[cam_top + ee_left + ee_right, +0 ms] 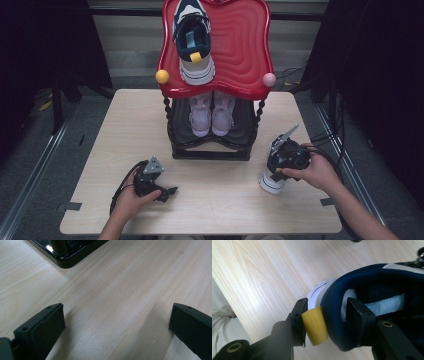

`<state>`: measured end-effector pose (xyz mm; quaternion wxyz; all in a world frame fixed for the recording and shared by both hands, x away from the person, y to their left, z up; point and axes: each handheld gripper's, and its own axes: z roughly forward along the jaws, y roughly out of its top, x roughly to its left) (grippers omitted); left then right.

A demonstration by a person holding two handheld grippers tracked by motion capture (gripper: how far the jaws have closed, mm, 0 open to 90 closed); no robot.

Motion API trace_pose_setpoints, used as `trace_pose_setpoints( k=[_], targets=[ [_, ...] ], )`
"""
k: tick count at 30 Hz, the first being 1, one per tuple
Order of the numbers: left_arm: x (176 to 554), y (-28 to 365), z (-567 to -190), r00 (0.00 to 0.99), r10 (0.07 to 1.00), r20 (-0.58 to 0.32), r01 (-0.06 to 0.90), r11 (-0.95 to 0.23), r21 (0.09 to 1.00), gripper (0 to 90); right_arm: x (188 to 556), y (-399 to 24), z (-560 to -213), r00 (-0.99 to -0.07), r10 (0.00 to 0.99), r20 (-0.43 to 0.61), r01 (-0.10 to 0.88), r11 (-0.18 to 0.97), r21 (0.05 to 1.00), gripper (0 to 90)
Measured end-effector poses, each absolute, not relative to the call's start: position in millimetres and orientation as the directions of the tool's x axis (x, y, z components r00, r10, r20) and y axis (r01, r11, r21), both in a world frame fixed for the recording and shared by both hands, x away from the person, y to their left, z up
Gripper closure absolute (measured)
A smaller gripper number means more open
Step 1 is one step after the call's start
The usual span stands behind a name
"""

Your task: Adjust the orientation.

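Observation:
A navy sneaker [270, 182] with a white sole stands heel-up on the wooden table [125, 130] at the right. My right gripper [281, 166] grips its heel collar. In the right gripper view the sneaker [367, 277] fills the right side. One jaw presses on the yellow pull tab [314, 326] outside the heel and the other sits inside the shoe, so the right gripper [325, 302] is shut on the collar. My left gripper [169, 190] rests on the table at the front left. In its own view the left gripper [116, 325] is open over bare wood.
A black two-tier shoe rack with a red top tray [240, 45] stands at the table's far middle. A matching navy sneaker [192, 42] lies on the tray and a pink pair [212, 115] on the lower shelf. The rack's black base [67, 261] lies just ahead of the left gripper.

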<state>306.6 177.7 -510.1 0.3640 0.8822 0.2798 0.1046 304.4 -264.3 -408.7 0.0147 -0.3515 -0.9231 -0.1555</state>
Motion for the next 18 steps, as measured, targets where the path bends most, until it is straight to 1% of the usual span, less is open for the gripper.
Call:
trace_pose_setpoints(
  k=[10,11,18],
  targets=[
    [306.6,177.8,-510.1,0.822,0.57,-0.019,0.417,-0.579,0.701,0.0,309.5,-254.4,-417.7,-0.775,0.621,0.119,0.631,0.747,0.21,53.3],
    [306.6,177.8,-510.0,0.822,0.57,-0.018,0.417,-0.58,0.7,0.0,309.4,-252.8,-417.6,-0.772,0.624,0.119,0.635,0.749,0.191,53.5],
    [306.6,177.8,-510.0,0.822,0.57,-0.018,0.417,-0.58,0.7,0.0,311.3,-247.0,-424.4,-0.788,0.609,0.089,0.616,0.775,0.141,57.0]
  ],
)
